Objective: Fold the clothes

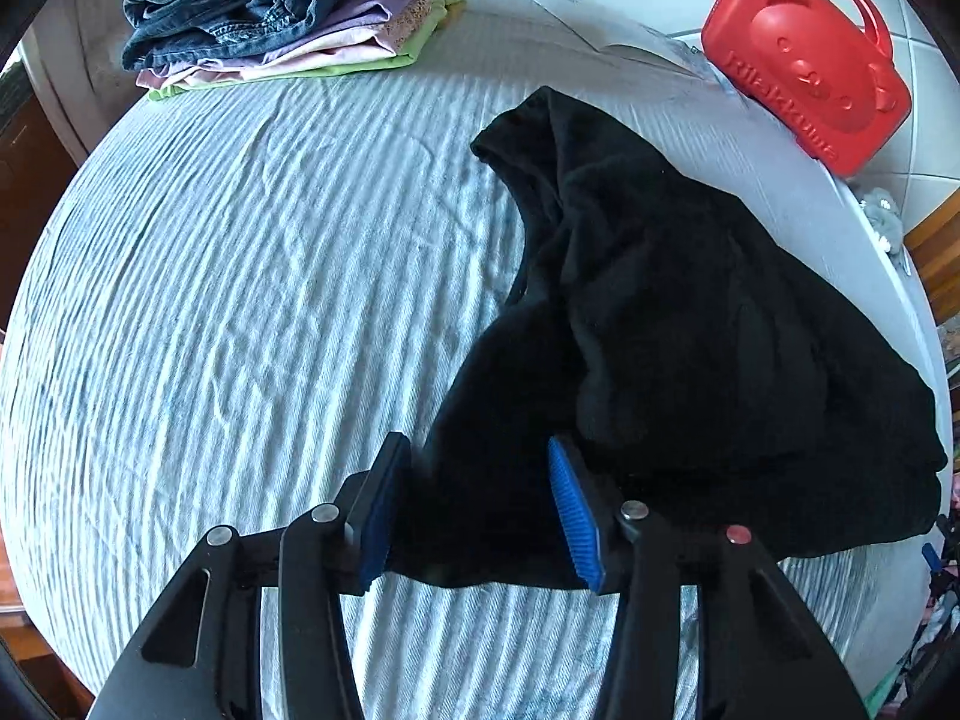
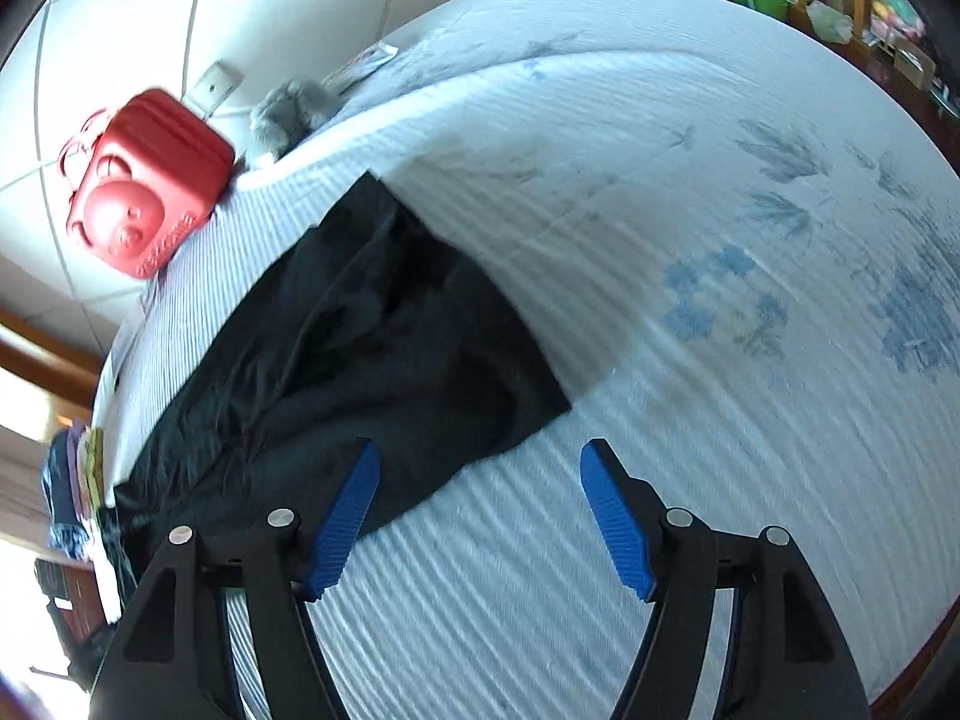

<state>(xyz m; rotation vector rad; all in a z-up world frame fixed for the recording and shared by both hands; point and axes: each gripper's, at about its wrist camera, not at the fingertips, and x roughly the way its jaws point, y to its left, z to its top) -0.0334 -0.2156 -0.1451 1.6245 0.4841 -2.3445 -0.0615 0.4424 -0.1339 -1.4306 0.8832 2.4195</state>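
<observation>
Crumpled black fabric garment (image 1: 690,324): shape indistinct. Left hand-held gripper (image 1: 480,516) straddles its hem, jaws wide; right hand-held gripper (image 2: 480,516) wide, beside it. Red plastic bear-faced case (image 1: 810,66) beyond.

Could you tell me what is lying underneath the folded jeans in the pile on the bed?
Under the jeans lie folded purple, pale pink and green garments; only their edges show.
</observation>
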